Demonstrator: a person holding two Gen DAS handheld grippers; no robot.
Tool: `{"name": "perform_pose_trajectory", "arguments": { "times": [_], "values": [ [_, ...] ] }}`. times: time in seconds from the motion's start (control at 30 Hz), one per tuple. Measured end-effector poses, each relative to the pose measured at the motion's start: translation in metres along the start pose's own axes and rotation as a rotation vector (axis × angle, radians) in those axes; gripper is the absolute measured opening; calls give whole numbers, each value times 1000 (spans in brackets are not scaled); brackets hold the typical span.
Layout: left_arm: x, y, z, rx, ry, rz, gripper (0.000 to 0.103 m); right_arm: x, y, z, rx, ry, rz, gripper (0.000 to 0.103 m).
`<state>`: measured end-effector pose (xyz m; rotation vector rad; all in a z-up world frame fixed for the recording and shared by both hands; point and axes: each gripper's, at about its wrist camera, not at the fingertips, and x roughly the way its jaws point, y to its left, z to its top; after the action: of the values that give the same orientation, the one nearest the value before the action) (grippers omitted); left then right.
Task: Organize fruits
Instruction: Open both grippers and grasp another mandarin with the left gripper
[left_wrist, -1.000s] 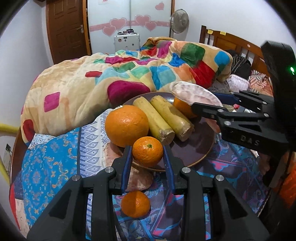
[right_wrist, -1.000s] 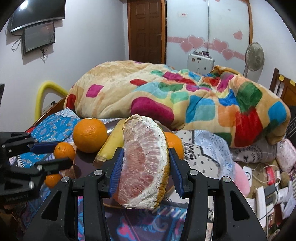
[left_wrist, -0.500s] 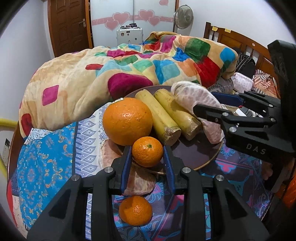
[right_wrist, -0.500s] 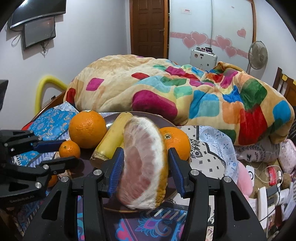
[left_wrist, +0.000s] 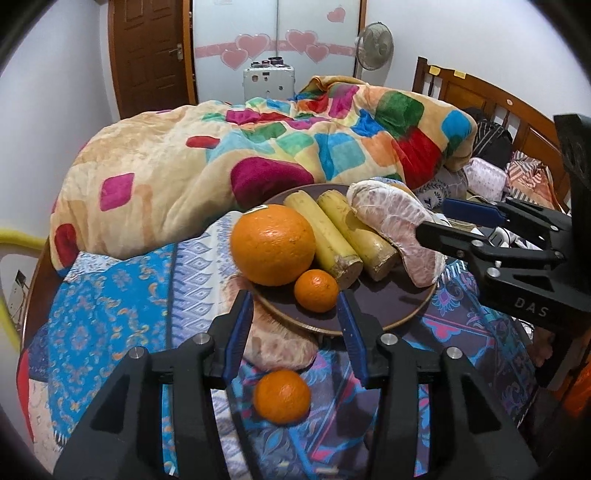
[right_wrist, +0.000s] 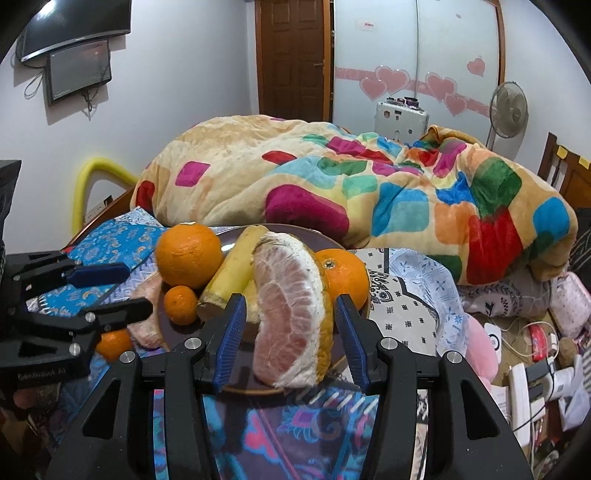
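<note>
A dark round plate (left_wrist: 388, 306) holds a big orange (left_wrist: 272, 244), a small mandarin (left_wrist: 316, 290), two yellow cane pieces (left_wrist: 325, 236) and a peeled pomelo wedge (left_wrist: 397, 229). My left gripper (left_wrist: 295, 325) is open, its fingers either side of the mandarin and clear of it. My right gripper (right_wrist: 291, 332) is open around the pomelo wedge (right_wrist: 291, 310), which rests on the plate (right_wrist: 236, 387). A second orange (right_wrist: 345, 273) sits behind the wedge. Another mandarin (left_wrist: 282, 396) and a second pomelo piece (left_wrist: 280, 347) lie on the cloth below the plate.
The plate stands on a patterned blue and purple cloth (left_wrist: 110, 295). A bright patchwork blanket (left_wrist: 221, 166) is heaped right behind it. A wooden headboard (left_wrist: 498, 107) and clutter are to the right. Chargers and small items (right_wrist: 524, 354) lie at the right.
Both grippers have opened: the left let go of the small mandarin on the plate, the right let go of the pomelo wedge, which now rests on the plate. The left gripper has drawn back a little.
</note>
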<state>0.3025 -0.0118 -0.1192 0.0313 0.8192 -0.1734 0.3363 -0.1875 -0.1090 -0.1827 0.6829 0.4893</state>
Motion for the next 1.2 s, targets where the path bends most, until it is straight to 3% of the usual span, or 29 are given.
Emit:
{"name": "perform_pose_trajectory", "arguments": {
  "times": [0.33, 0.53, 0.73, 0.9, 1.2],
  "values": [
    [-22, 9, -32, 6, 31, 33, 53, -19, 21, -17, -11, -7, 22, 49],
    [-11, 12, -51, -10, 87, 10, 53, -18, 28, -32, -9, 14, 40, 49],
    [4, 7, -50, -9, 95, 1, 53, -9, 29, -41, 2, 47, 61, 49],
    [13, 6, -52, -1, 118, 4, 36, -10, 33, -47, 2, 58, 81, 49],
    [-12, 12, -66, -17, 104, -6, 36, -21, 53, -58, 6, 62, 131, 53]
  ]
}}
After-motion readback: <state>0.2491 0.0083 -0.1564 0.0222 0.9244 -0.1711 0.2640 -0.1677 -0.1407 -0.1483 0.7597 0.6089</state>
